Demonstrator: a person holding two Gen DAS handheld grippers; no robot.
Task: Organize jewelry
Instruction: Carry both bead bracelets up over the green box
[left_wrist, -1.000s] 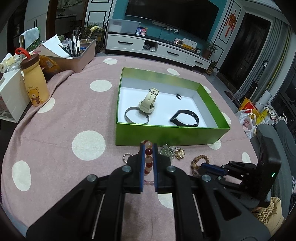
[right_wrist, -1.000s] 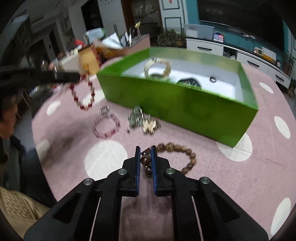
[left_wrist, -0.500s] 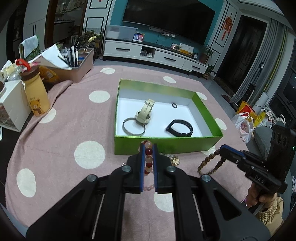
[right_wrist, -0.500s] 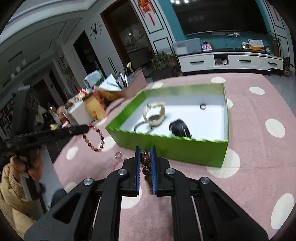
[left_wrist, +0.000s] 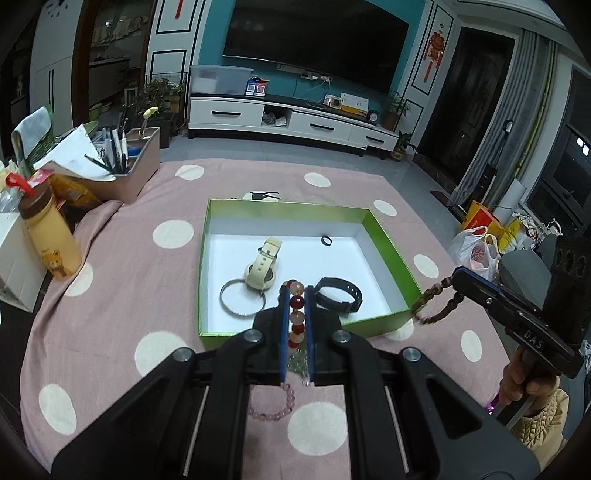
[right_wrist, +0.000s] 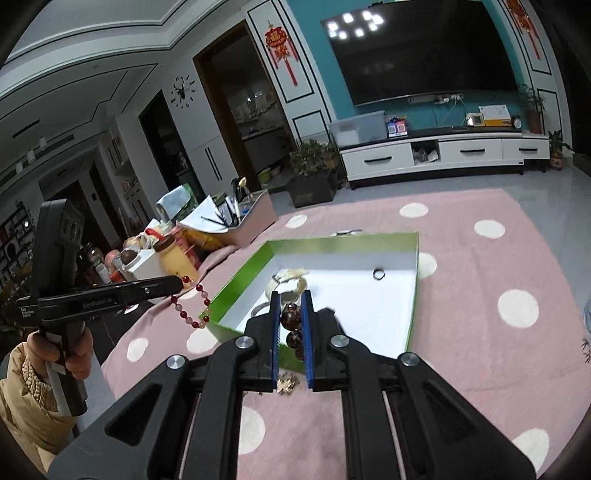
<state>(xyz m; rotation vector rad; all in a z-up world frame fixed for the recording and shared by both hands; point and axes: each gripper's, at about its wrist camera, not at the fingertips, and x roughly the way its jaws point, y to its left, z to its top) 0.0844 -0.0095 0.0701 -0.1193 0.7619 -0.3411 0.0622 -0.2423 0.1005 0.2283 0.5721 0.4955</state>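
Both bracelets are lifted and in carry; neither is in the box yet.

Nearest: my left gripper (left_wrist: 296, 314) has its fingers (left_wrist: 283, 332) closed on the red-and-pink bead bracelet (left_wrist: 296, 317), whose loop hangs clear of the cloth in the right wrist view. My right gripper (right_wrist: 291, 325) is clamped on the dark brown bead bracelet (right_wrist: 293, 326), which dangles beside the box's near right corner in the left wrist view.

On the bench below my left fingers lie a pink bead bracelet (left_wrist: 271, 408) and a small silvery piece, unsorted.

Just beyond: the green box (left_wrist: 391, 245), white inside, holding a cream watch (left_wrist: 263, 266), a thin metal bangle (left_wrist: 242, 302), a black band (left_wrist: 338, 295) and a small dark ring (left_wrist: 326, 240).

Next move, as I judge it: bring each bracelet over a bare patch of the box floor, lower it, then open the fingers, clear of the watch and band.

Surface: pink cloth with cream dots (left_wrist: 173, 234). Far left: a yellow bottle (left_wrist: 48, 236) and a tray of pens (left_wrist: 125, 173). Beyond: a white TV cabinet (left_wrist: 291, 123) and a dark screen on a teal wall.
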